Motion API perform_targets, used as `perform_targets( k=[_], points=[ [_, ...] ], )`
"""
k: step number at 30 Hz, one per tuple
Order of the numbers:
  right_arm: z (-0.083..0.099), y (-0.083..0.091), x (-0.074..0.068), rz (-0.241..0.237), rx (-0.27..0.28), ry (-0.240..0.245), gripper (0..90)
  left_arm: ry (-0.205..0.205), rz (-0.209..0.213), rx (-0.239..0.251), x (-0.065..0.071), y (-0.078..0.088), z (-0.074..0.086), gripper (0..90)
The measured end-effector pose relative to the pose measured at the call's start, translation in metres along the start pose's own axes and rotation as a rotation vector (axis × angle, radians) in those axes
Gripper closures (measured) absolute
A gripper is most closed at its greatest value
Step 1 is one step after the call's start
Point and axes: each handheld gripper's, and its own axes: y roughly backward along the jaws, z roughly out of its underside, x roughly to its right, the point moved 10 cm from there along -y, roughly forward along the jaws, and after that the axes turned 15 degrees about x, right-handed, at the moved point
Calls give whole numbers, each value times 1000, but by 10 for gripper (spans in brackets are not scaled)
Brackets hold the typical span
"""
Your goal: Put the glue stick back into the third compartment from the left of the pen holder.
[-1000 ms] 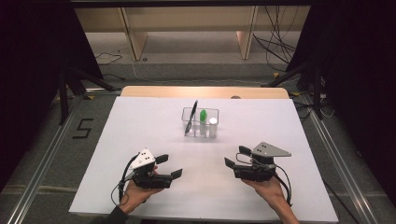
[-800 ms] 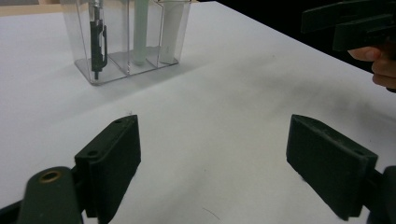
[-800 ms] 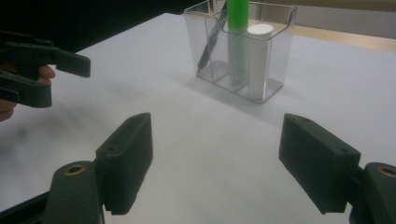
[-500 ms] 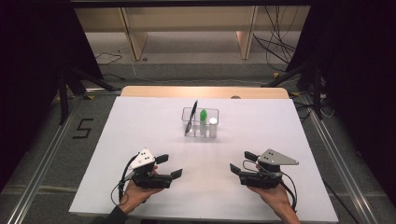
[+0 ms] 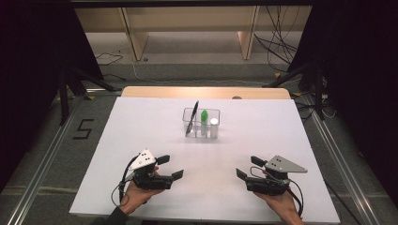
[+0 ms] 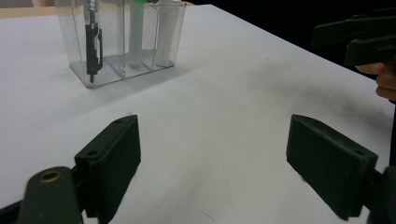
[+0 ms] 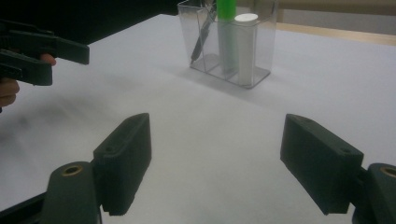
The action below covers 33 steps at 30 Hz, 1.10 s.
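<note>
Fingers: your left gripper [image 5: 170, 168] and right gripper [image 5: 246, 167] both spread wide, holding nothing | low on the table [image 5: 141, 126], lower frame, likely a ready pose | holder [image 5: 202, 123] upper centre, well apart, keeps pen [image 5: 192, 118], green marker [image 5: 204, 120], white tube [image 5: 214, 127] upright.

White table top [image 5: 281, 140], bare wooden edge strip [image 5: 206, 92] along its far side, grey floor [image 5: 47, 154] marked with a black numeral 5 [image 5: 82, 129], wooden furniture legs [image 5: 133, 40] beyond, loose black cables [image 5: 277, 37] on floor, metal floor rails [image 5: 342, 154] either side.
</note>
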Motion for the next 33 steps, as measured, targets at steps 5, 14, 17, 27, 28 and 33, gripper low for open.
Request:
perform_targets(
  k=[5, 14, 17, 27, 28, 33],
  points=[
    [3, 4, -2, 2, 2, 0, 248, 1, 2, 2, 0, 0, 0, 177],
    [11, 9, -11, -5, -4, 17, 244, 2, 7, 5, 2, 2, -1, 177],
    [14, 11, -12, -3, -11, 19, 242, -2, 8, 8, 2, 3, -1, 177],
    [17, 15, -11, 4, -7, 15, 242, -9, 12, 3, 5, 3, -1, 175],
    [17, 15, -11, 4, -8, 15, 242, -9, 12, 3, 5, 3, -1, 173],
    [18, 15, -11, 6, -7, 15, 242, -8, 11, 3, 5, 3, 0, 173]
  ],
)
